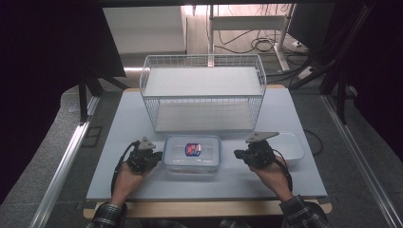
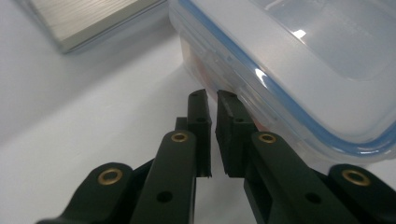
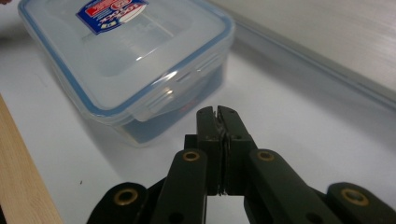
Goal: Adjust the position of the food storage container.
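Fingers [image 2: 201,112] on the left gripper [image 1: 153,156] are sitting clenched with just a thin slit between them and nothing in it, tips parked right beside the left end wall of the lidded container [image 1: 192,154], just under its latch flap; can't tell if they're actually touching it. Over on the other side, the right gripper [image 1: 236,154] is hanging out a little way off the container's right end, and its fingers [image 3: 208,122] are pressing flat together, also gripping nothing. That clear plastic box with the blue seal and a red-and-blue sticker on the lid is resting on the white surface [image 1: 119,142] between the two hands, near the front edge. Just beside the right hand, a shallow white tray [image 1: 294,145] is lying on the surface. Farther back, a white wire basket shelf [image 1: 152,85] is standing behind the container, well apart from both grippers.
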`<state>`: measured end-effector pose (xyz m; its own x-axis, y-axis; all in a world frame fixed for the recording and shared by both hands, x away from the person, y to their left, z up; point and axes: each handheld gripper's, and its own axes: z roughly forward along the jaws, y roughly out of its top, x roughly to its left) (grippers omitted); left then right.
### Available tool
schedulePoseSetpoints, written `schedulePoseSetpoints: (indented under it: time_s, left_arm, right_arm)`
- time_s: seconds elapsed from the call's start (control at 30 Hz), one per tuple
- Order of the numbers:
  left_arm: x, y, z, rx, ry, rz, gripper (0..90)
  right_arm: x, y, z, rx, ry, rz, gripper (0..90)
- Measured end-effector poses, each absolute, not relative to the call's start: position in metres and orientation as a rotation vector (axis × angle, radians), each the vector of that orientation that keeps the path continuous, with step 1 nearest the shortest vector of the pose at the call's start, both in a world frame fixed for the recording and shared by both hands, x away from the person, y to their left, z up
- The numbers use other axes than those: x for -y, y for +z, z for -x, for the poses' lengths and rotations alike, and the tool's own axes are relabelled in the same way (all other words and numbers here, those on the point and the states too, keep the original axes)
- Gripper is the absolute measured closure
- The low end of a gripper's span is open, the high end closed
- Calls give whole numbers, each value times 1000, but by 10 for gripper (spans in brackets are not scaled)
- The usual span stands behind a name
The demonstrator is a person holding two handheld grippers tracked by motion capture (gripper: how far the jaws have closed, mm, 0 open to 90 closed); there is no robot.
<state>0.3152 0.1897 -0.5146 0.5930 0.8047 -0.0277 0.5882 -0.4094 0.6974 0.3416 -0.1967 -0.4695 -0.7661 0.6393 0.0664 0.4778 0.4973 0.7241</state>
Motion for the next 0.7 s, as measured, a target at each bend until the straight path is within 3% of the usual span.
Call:
schedulePoseSetpoints:
  time_s: [0.3,0.43,0.5,0.6,0.63,0.67,0.7]
  left_arm:
    - [-157,-514,-324,-1022,371,-2163,824]
    - [-152,-512,-323,-976,374,-2182,772]
    - [-160,-509,-319,-989,384,-2164,609]
    - [-179,-504,-307,-988,399,-2104,381]
    - [-179,-504,-307,-988,399,-2104,332]
    - [-185,-504,-303,-976,370,-2078,289]
    - [-186,-504,-301,-974,375,-2071,255]
  right_arm:
    - [214,-473,-336,-2483,1072,-969,861]
    - [223,-473,-335,-2464,1063,-993,857]
    - [227,-472,-334,-2455,1065,-1004,836]
    - [232,-470,-333,-2442,1091,-1003,660]
    - [232,-470,-333,-2442,1091,-1003,660]
    - [232,-471,-334,-2441,1084,-1001,538]
    - [233,-472,-334,-2431,1089,-1001,502]
